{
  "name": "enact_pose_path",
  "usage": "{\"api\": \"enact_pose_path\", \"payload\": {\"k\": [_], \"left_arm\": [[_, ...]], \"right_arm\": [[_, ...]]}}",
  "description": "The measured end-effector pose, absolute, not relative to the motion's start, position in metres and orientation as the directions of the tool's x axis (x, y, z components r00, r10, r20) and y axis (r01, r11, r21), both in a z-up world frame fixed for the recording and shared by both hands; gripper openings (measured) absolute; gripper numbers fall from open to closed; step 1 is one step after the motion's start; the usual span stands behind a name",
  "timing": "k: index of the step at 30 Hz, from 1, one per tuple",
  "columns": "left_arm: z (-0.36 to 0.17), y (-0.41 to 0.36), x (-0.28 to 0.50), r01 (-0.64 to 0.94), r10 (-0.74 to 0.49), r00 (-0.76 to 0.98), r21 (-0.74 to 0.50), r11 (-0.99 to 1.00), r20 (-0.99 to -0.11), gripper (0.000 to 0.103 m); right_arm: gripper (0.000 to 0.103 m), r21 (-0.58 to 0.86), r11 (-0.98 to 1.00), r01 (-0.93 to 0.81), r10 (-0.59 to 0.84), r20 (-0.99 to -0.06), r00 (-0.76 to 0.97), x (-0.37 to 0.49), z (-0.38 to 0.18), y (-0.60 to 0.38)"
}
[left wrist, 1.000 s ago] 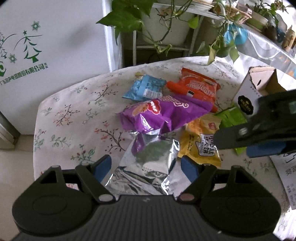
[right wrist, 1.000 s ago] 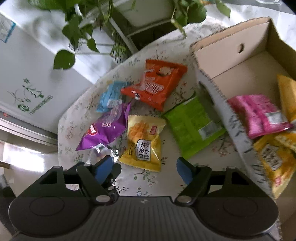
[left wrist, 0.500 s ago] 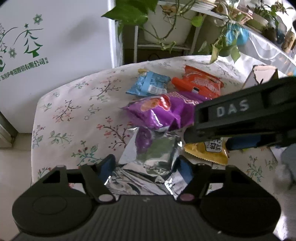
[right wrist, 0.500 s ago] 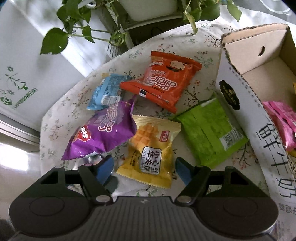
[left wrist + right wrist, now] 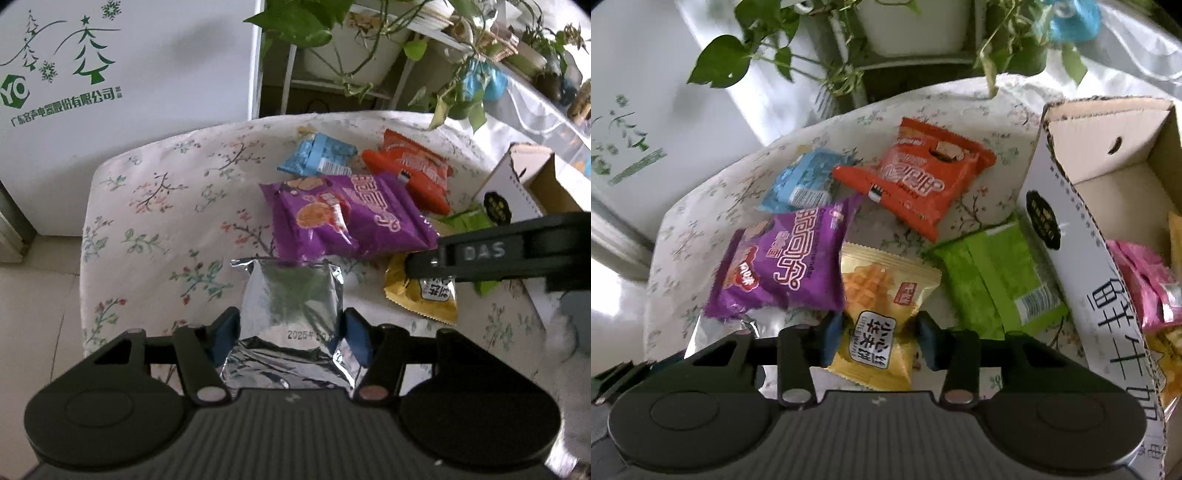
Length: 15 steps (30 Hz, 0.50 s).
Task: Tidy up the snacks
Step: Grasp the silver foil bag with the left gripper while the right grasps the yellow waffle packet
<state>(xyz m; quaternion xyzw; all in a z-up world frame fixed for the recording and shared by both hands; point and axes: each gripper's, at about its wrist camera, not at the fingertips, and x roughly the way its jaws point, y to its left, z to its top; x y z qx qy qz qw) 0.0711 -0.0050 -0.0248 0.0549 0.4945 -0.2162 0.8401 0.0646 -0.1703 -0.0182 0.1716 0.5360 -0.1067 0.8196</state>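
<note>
- Two grippers tilt steeply down over the floral-clothed table (image 5: 155, 206), both with jaws just closing.
- Open cardboard box (image 5: 1108, 147) stands at the table's right, pink and yellow packets inside.
- Left gripper (image 5: 291, 332) has its blue pads pressed against the crinkled silver foil packet (image 5: 295, 295), which lies just below the purple snack bag (image 5: 347, 221).
- Right gripper (image 5: 875, 339) squeezes the yellow waffle-biscuit packet (image 5: 882, 295) between purple bag and green packet (image 5: 993, 280).

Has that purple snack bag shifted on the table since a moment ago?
Cannot tell. In the right wrist view the purple snack bag overlaps the blue packet and yellow packet as before; only the camera came closer.
</note>
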Motion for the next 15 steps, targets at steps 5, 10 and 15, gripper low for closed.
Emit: {"api": "enact_pose_path", "payload": {"k": [5, 10, 15], "left_arm": [[-0.025, -0.005, 0.067, 0.427, -0.306, 0.421, -0.111, 0.898, -0.854, 0.061], [-0.031, -0.016, 0.068, 0.439, -0.256, 0.444, -0.040, 0.897, -0.859, 0.068], [-0.035, -0.019, 0.072, 0.403, -0.219, 0.460, -0.017, 0.915, -0.860, 0.083]], "right_arm": [[0.047, 0.181, 0.947, 0.265, 0.068, -0.920, 0.385, 0.057, -0.016, -0.171], [0.054, 0.214, 0.924, 0.318, 0.080, -0.919, 0.385, 0.057, -0.019, -0.177], [0.064, 0.170, 0.930, 0.325, 0.033, -0.920, 0.390, 0.059, -0.020, -0.165]]}}
